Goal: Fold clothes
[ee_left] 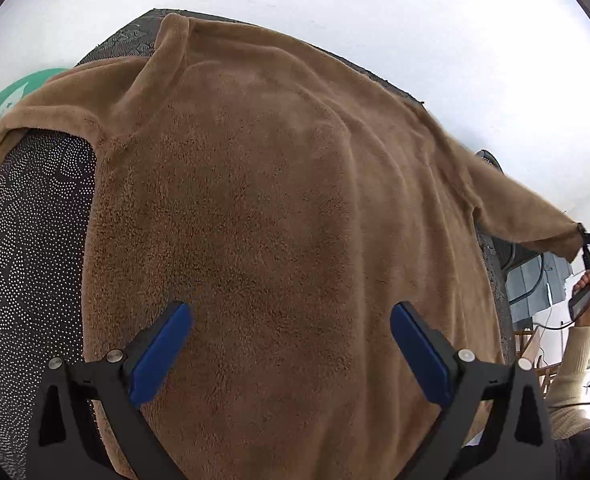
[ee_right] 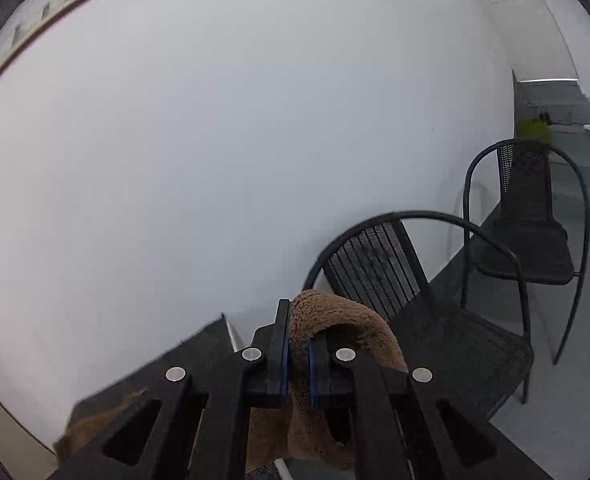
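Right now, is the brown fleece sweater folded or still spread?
Spread, unfolded. The brown fleece sweater lies flat across the table; the right gripper holds one sleeve cuff stretched out sideways.

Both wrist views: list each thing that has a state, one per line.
Brown sweater: spread flat on the table, unfolded.
Right sleeve: lifted off the table, pulled outward.
Left tongs: open, above the hem.
Right tongs: shut on the sleeve cuff.
Black chairs: upright, unoccupied.
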Motion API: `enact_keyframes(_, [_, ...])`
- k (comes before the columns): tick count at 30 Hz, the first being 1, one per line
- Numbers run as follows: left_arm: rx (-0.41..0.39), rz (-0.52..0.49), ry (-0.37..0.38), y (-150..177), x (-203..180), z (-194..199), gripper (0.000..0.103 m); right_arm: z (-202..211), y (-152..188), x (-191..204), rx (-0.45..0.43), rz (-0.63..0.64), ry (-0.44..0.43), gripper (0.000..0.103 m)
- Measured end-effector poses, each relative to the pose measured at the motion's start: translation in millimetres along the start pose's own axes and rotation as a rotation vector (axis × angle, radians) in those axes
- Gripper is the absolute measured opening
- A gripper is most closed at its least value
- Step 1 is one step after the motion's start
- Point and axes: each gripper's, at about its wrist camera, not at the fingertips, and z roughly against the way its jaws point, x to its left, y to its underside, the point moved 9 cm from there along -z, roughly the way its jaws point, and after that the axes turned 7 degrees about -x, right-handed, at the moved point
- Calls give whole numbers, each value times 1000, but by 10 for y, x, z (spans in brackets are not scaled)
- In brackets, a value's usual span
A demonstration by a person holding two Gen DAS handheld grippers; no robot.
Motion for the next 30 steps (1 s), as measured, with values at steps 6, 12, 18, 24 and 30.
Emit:
enact_keyframes(6, [13, 0, 0, 54, 32, 31, 101, -308, 551, -277, 148, -37, 49, 8])
enact_keyframes(12, [4, 35, 0, 44, 159, 108, 101, -507, 1201, -710, 379, -229, 87, 41])
enact_keyframes(18, [-24, 59, -7, -85, 310, 227, 101, -368, 1261, -1043, 370, -343, 159, 75])
enact_keyframes(24, [-111, 23, -17, -488, 425, 586, 101, -87, 858, -758, 335, -312, 122, 75])
enact_keyframes(30, [-241, -3, -20, -1303, 375, 945, 101, 129, 202, 179, 259, -190, -39, 75])
